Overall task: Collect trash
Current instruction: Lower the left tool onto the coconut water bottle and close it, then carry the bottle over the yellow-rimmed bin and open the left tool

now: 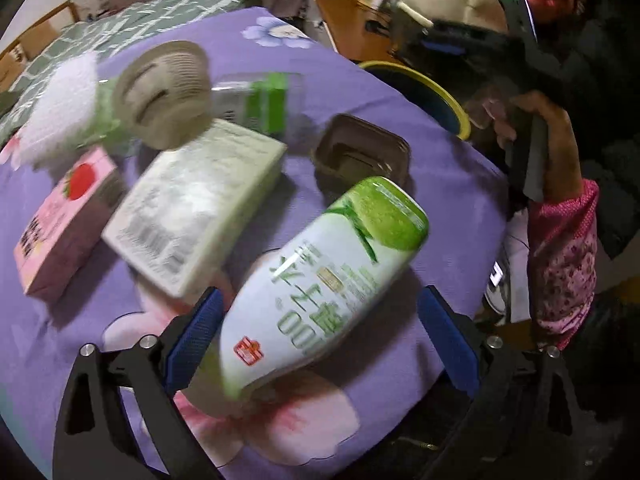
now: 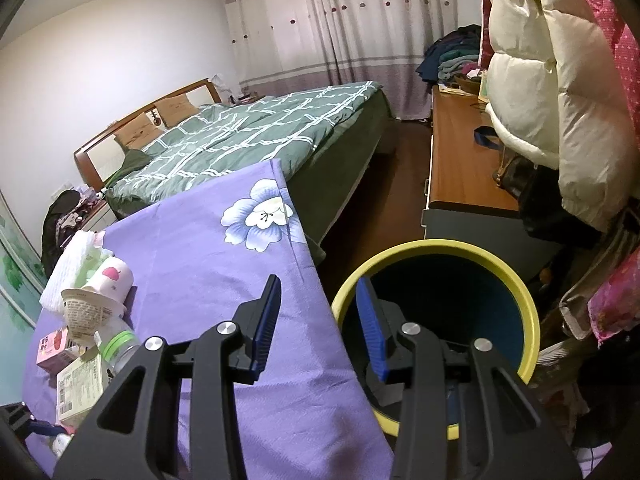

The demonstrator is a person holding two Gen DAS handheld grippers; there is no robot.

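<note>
Your left tongs (image 1: 320, 344) are spread wide around the green-and-white bottle (image 1: 324, 280), which lies on its side on the purple surface (image 1: 400, 364). One blue pad looks right up against it, the other stands clear, so nothing is clamped yet. Risk from here, I'd guess: the bottle is round and smooth, so if you squeeze off-centre it could roll or squirt out toward the pale carton (image 1: 196, 208) just behind it. The view is also pretty blurred, so I can't tell if that pad really touches.

The bottle itself looks like a squat plastic thing with a glossy wrap label, green at the far end, white with green lettering nearer you.

Further back there's a brown tray (image 1: 360, 156), a pink box (image 1: 64, 220) and an upturned cup (image 1: 164, 92), all still on the surface.

Your right tongs (image 2: 318, 326) are partly open with nothing in them, hanging at the rim of the yellow bin (image 2: 528, 308) beside the surface edge. The bin's mouth is unobstructed apart from those tongs, so mind the two tools bumping at drop-off.
</note>
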